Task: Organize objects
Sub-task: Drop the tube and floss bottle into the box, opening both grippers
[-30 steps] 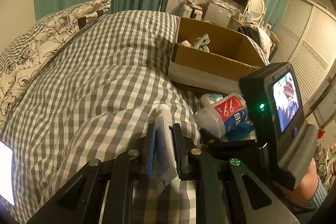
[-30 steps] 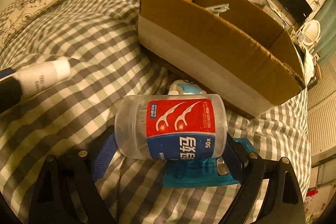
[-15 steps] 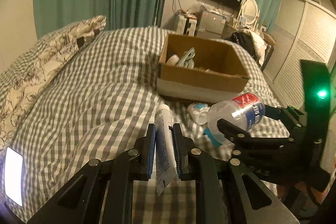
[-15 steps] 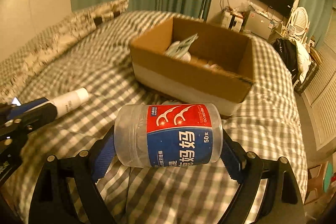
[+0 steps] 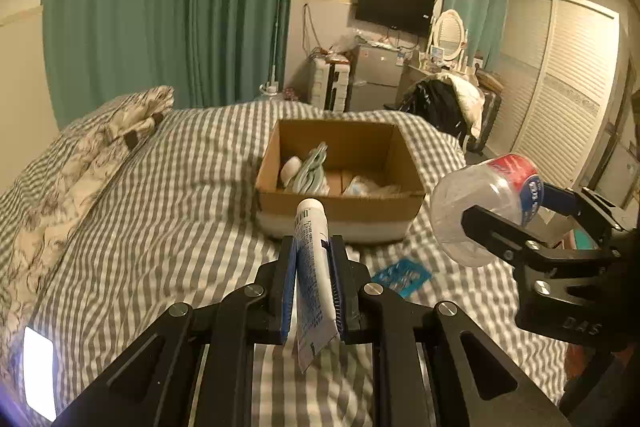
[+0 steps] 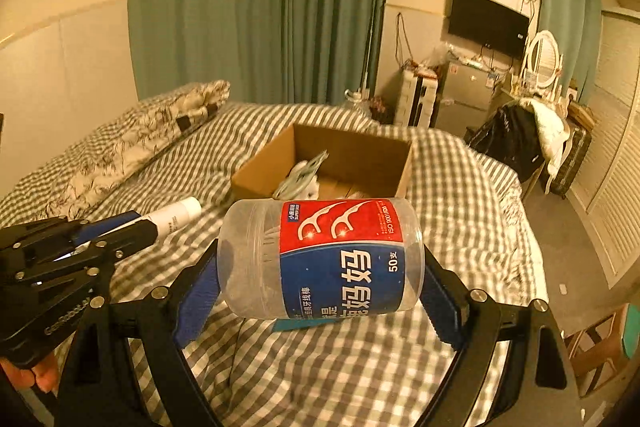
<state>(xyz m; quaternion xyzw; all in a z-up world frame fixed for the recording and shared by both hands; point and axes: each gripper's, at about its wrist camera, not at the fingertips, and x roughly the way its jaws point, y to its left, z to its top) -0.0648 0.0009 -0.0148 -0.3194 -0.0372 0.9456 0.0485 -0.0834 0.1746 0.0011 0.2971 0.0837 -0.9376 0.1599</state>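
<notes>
A bedroom scene from two handheld grippers held above a bed [image 5: 160, 211] covered in a grey-and-white checked quilt.

The left gripper [image 5: 312, 279] has its jaws clamped on a white tube [image 5: 314, 267], which stands nearly upright between the blue pads with its cap end pointing up toward the box.

At 3 o'clock from it, well apart, the right gripper [image 6: 320, 279] has its jaws clamped on the two ends of a clear plastic floss-pick jar [image 6: 324, 259] with a red and blue label. The jar lies on its side, lifted off the quilt.

At 12 o'clock from both grippers, an open cardboard box [image 5: 340, 211] sits on the bed, holding several small packets. A teal packet [image 5: 402, 275] lies flat on the quilt just in front of the box. A patterned pillow [image 5: 92, 155] lies at 10 o'clock.
</notes>
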